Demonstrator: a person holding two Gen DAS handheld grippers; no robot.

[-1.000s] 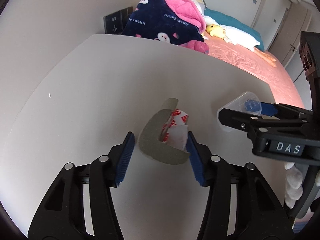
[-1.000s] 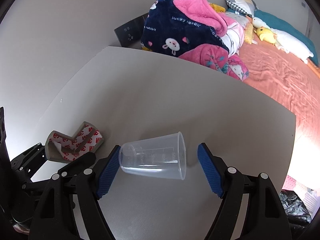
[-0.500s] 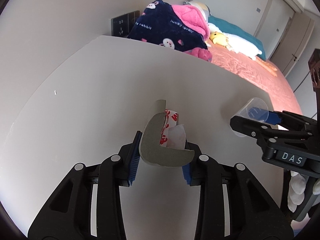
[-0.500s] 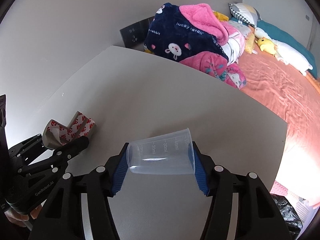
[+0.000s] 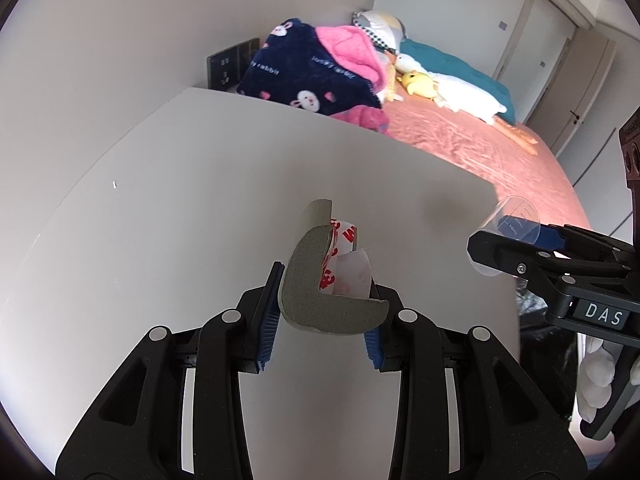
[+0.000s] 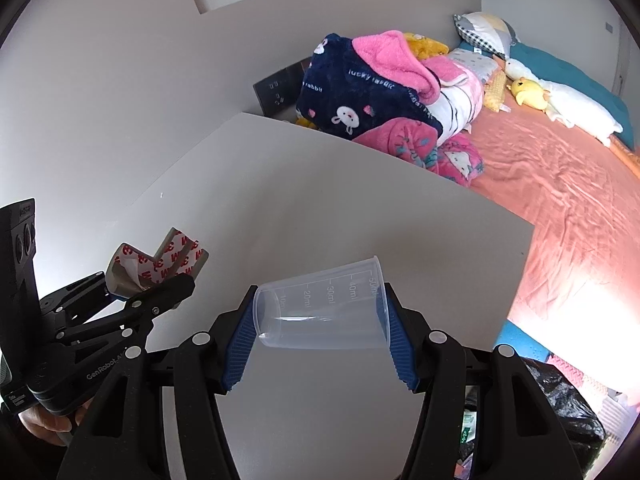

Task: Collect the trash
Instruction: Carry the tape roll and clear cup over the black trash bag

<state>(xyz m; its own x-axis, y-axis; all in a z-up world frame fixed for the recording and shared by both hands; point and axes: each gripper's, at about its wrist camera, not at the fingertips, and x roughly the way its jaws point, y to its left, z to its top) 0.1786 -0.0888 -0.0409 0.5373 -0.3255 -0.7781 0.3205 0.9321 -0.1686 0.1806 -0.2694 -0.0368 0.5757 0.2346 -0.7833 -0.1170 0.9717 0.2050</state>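
Both grippers have closed on their pieces and lifted them off the white surface point(image 5: 168, 240) since the earlier frame; the left gripper point(image 5: 320, 316) pinches the grey foam corner guard point(image 5: 316, 304) between its jaws, with the red-printed tape side turned away from them; the right gripper point(image 6: 320, 332) clamps the clear measuring cup point(image 6: 324, 312) lying sideways, base against one jaw and rim against the other; probably this end-to-end hold stops it rolling; a black trash bag point(image 6: 560, 404) waits below, right of the right jaws.

"DAS" on right gripper point(image 5: 516, 258); "lucky rabbit" on navy blanket point(image 6: 360, 92); "10ml"–"50ml" on measuring cup point(image 6: 324, 310); "GenRobot" on left gripper point(image 6: 148, 292).
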